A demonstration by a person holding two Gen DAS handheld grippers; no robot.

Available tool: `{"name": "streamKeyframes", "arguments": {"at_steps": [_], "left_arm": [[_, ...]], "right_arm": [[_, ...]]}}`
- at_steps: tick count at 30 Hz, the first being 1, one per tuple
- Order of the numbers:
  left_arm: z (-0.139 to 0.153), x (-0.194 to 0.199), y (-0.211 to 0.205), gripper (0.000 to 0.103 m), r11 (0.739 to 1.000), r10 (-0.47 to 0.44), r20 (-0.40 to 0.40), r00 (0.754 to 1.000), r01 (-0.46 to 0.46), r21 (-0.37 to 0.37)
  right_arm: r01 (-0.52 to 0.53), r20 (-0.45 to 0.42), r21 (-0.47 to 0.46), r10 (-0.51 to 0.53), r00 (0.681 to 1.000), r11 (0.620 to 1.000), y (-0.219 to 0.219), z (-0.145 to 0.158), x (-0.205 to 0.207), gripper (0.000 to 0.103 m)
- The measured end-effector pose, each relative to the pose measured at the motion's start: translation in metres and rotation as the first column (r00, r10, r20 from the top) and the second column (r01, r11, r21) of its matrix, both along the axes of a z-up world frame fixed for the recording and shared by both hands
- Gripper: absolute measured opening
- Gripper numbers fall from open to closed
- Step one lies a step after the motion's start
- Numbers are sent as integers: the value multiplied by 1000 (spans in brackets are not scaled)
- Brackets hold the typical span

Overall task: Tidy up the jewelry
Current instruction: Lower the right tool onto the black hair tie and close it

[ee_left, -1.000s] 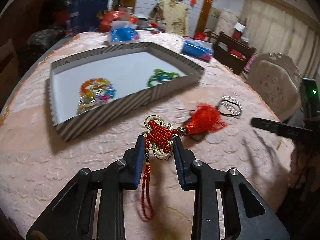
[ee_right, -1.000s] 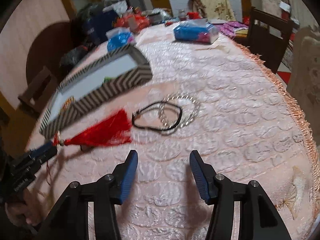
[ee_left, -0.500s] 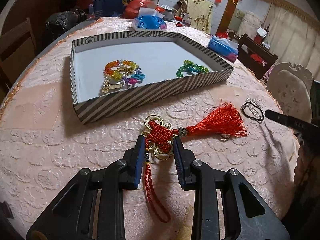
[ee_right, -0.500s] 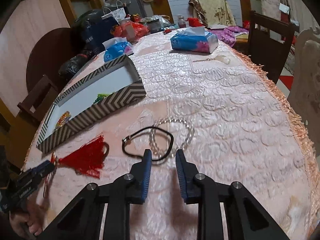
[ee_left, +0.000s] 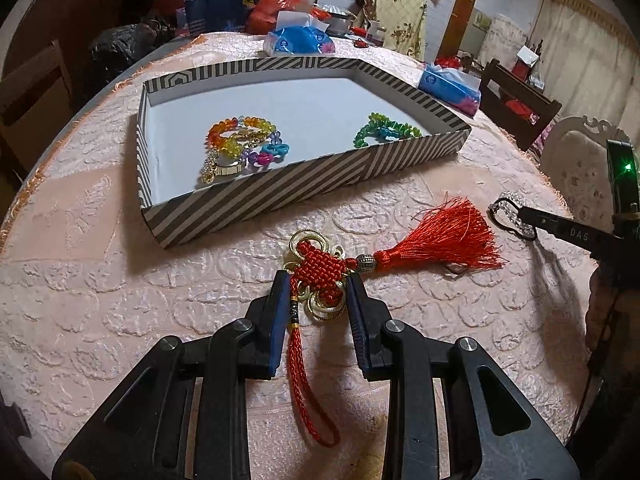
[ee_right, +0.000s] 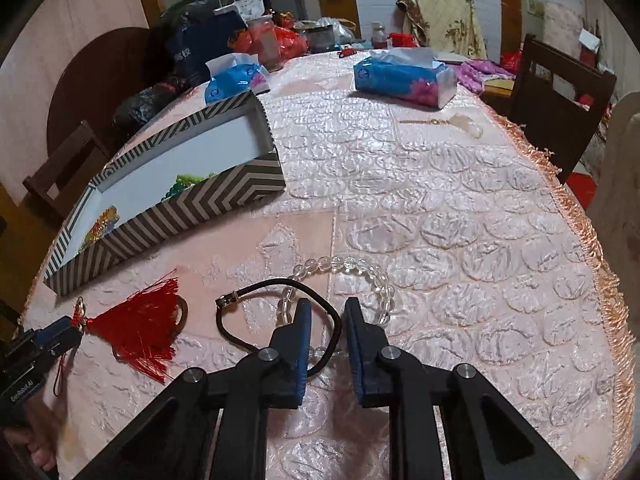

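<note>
Counter (ee_right: 460, 208): round, pink embossed cloth, fringed edge. Textured surface, so small items probably won't slide much.

Striped tray (ee_left: 280, 196): shallow, cardboard-looking, rigid walls, white floor. Sits just beyond the knot in the left view. Already holds a rainbow bead bracelet (ee_left: 240, 134), a gold chain piece beside it, and a green bead bracelet (ee_left: 384, 132). The near wall is the one obstacle: anything carried in has to clear it, and the free floor is the middle and back.

Red knot ornament (ee_left: 324, 270): woven knot with gold loops, tassel (ee_left: 444, 240) fanned to the right, cord loop trailing toward the camera. Likely light and fully limp; tassel and cord will dangle and could snag on the tray wall. The knot body is the only firm part to take. Left gripper (ee_left: 316, 300) has its fingers closed in on that knot, touching both sides; looks like a grip, knot resting on the cloth.

Black cord bracelet (ee_right: 280, 320) overlaps a clear bead bracelet (ee_right: 352, 276). Cord is thin and floppy; beads look smooth and slippery, probably glass. Risk of picking up both at once. Right gripper (ee_right: 324, 320) straddles the cord with a narrow gap between the fingers; can't tell whether it's pinching.

Tissue packs (ee_right: 404, 80) and a small pale trinket (ee_right: 460, 126) sit well away at the far side.
</note>
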State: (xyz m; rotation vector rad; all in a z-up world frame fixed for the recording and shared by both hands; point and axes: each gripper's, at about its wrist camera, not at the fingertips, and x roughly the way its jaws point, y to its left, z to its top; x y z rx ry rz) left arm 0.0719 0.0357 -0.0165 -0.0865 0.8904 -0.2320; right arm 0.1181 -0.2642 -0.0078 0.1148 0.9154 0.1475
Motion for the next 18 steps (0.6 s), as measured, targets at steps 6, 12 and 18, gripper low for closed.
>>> {"name": "streamKeyframes", "arguments": {"at_steps": [6,12,18], "left_arm": [[-1,0,-1,27,1000,1,1,1000,-1,8],[-1,0,-3,27,999,1,3,1000,-1,32],[0,-1,-7,27,998,2,6,1000,-3,65]], "right_arm": [[20,64,31,-22,998,999,-4,15,-13,3],[50,121,146,-68,990,988,-11,38,-53,3],[49,43,180,-58,997,982,2,25,-73,3]]}}
